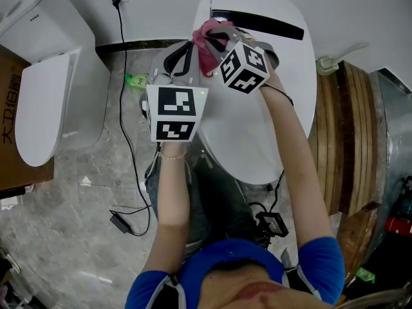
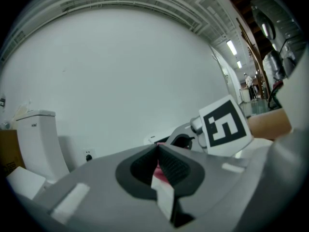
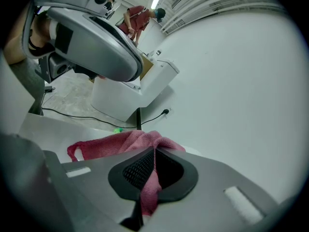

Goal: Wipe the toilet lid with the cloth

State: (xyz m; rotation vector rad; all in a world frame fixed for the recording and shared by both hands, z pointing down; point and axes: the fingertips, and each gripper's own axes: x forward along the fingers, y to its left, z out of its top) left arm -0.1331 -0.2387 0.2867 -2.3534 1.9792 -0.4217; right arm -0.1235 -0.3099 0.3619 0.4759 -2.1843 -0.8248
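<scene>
The white toilet lid (image 1: 254, 131) lies closed below me in the head view. A pink cloth (image 1: 206, 42) is bunched above the lid's far end, held between both grippers. My left gripper (image 1: 191, 47) is shut on one part of the cloth (image 2: 157, 171), with a white tag (image 2: 164, 193) showing between its jaws. My right gripper (image 1: 217, 32) is shut on another part, and the cloth (image 3: 118, 144) drapes out to the left of its jaws. The right gripper's marker cube (image 2: 224, 127) shows just past the left gripper (image 2: 158, 151). The right gripper (image 3: 154, 154) points at the white wall.
A second white toilet (image 1: 55, 76) stands at the left beside a cardboard box (image 1: 9, 131). A black cable (image 1: 126, 131) runs from a wall socket (image 1: 116, 0) across the grey floor. A green bottle (image 1: 136, 80) lies near the wall. Wooden boards (image 1: 354, 140) stand at the right.
</scene>
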